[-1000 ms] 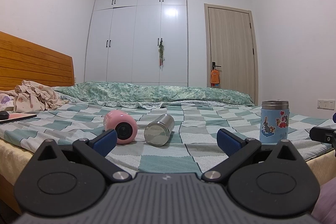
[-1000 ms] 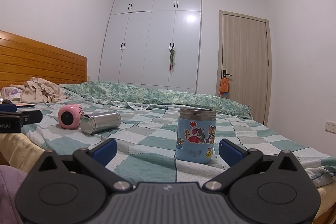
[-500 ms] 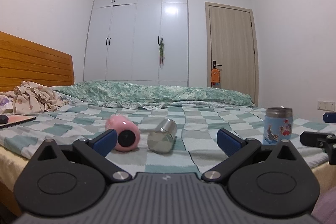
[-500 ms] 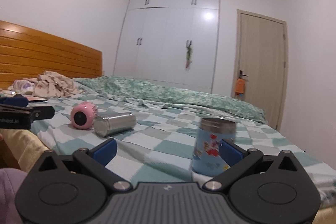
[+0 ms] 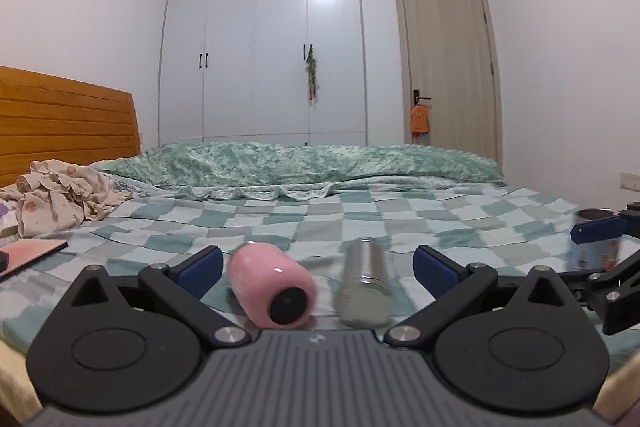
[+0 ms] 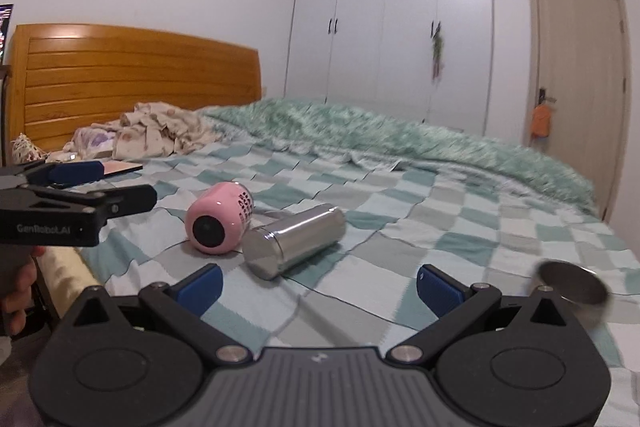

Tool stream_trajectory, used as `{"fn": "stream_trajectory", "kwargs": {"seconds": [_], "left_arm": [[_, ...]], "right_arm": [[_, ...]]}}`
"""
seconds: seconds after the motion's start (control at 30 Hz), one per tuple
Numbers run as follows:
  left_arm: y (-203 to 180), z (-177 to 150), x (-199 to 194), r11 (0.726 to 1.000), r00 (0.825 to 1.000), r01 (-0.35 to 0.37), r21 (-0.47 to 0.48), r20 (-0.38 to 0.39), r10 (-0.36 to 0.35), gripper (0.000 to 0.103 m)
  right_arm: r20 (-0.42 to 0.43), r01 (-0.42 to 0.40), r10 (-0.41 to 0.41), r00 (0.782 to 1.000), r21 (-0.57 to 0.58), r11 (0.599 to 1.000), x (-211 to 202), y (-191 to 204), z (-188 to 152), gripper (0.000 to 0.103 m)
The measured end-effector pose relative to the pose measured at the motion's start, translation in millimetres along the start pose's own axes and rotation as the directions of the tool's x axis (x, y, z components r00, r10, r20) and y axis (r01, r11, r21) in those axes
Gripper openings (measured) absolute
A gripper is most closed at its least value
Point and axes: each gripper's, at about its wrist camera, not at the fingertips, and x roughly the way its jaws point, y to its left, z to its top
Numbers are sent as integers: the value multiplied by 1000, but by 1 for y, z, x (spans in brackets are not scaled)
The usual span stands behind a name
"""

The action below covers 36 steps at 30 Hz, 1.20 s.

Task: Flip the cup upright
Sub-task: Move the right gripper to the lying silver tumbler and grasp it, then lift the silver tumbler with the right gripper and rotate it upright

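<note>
A pink cup [image 5: 272, 285] lies on its side on the checked bedspread, its dark end facing me; it also shows in the right wrist view [image 6: 218, 223]. A steel cup [image 5: 365, 279] lies on its side beside it, to the right, also in the right wrist view [image 6: 296, 241]. My left gripper [image 5: 316, 263] is open, with both lying cups between its fingers. My right gripper [image 6: 318, 279] is open and empty, just in front of the steel cup. A blue cartoon cup [image 6: 570, 287] stands upright at the right edge, mostly hidden by the right finger.
The checked bedspread [image 5: 360, 223] covers the bed. A rumpled green quilt [image 5: 296, 167] lies behind, crumpled clothes [image 5: 60, 195] and a pink book [image 5: 32, 251] at the left by the wooden headboard [image 6: 136, 83]. The right gripper shows at the left view's right edge [image 5: 600, 231].
Both grippers have moved forward over the bed. The left now has the pink and steel cups between its fingers. The right has swung left, putting the blue cup at its right edge.
</note>
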Motion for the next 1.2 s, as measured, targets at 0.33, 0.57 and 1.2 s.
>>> {"fn": "stream_trajectory", "kwargs": {"seconds": [0.33,0.57,1.2], "left_arm": [[52,6,71,996,999,34,81,-23,-32,103],[77,0,124,986,990,127,108,-79,-119,103],[98,-8,162,972,973,206,114,-132,-190,103]], "right_arm": [[-239,13,14,971,110,994,134,9,61,103],[-400,102,-5,917,223,969,216,5,72,103],[-485,156,124,865,497,854,284,-13,49,65]]}}
